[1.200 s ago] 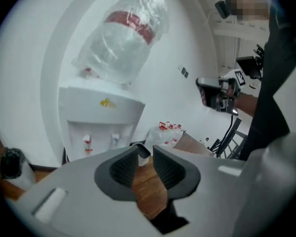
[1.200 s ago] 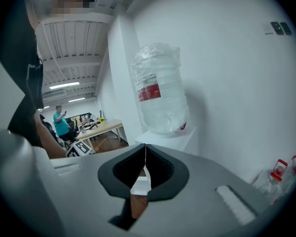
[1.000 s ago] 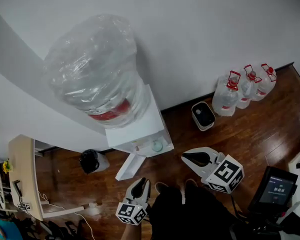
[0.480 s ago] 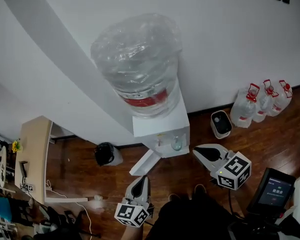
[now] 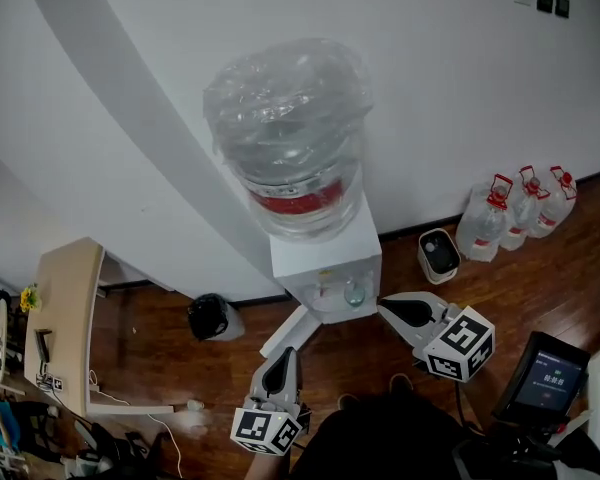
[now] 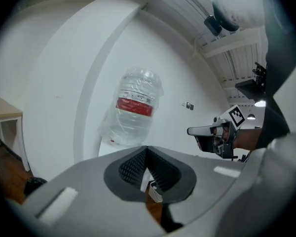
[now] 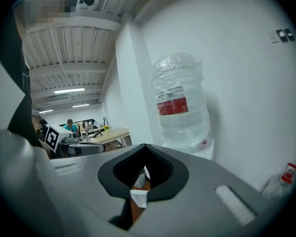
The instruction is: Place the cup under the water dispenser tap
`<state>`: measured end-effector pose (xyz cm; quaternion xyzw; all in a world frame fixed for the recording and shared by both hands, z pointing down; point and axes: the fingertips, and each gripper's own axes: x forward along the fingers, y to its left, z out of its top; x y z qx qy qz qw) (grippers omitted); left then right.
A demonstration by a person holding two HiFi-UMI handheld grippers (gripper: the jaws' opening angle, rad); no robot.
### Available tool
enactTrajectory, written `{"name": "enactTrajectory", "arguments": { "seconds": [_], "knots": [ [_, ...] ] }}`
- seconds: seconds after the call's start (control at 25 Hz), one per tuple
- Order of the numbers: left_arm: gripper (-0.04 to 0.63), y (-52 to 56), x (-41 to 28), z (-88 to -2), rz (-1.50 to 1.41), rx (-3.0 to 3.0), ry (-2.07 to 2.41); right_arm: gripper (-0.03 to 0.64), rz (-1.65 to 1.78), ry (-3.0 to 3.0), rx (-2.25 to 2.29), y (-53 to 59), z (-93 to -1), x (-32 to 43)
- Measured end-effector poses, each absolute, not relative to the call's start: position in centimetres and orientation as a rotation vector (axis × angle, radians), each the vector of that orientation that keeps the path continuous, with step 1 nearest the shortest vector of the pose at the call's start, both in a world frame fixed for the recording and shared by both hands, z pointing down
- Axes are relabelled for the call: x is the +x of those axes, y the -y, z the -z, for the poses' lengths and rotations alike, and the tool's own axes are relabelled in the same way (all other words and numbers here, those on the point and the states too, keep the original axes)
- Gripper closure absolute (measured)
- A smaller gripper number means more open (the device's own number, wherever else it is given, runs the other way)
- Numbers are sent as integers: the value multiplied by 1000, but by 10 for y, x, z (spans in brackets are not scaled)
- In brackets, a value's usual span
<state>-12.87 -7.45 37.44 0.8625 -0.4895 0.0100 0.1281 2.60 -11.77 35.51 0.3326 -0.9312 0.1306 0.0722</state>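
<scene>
The white water dispenser (image 5: 325, 258) stands against the wall with a big clear bottle (image 5: 290, 138) on top. A small clear cup (image 5: 354, 290) sits in its front recess below the taps. My right gripper (image 5: 382, 306) is shut and empty, its tip just right of the cup and apart from it. My left gripper (image 5: 285, 356) is shut and empty too, lower down in front of the dispenser. The left gripper view looks past its closed tips (image 6: 147, 149) at the bottle (image 6: 133, 110) and the right gripper (image 6: 192, 131). The right gripper view shows its closed tips (image 7: 145, 147) and the bottle (image 7: 180, 100).
A white panel (image 5: 285, 330) leans on the wooden floor by the dispenser's foot. A black bin (image 5: 208, 317) stands to its left, a small white appliance (image 5: 438, 254) and several red-capped water jugs (image 5: 510, 213) to its right. A wooden table (image 5: 60, 318) is at left, a screen (image 5: 545, 378) at lower right.
The head view has swung, bringing the dispenser towards the middle. My right gripper's tip now lies closer to the dispenser's front and the cup. Both grippers stayed shut.
</scene>
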Motion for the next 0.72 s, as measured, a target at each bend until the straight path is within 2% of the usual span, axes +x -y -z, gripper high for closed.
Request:
{"name": "enactTrajectory", "arguments": {
  "seconds": [0.36,0.72],
  "knots": [
    [595,78,-95,-391,-86,2533,1335,617,-364,2781,986,124,-359,37],
    [595,62,-109,-393,-89,2514,1333,617,-322,2780,958,108,-353,16]
  ]
}}
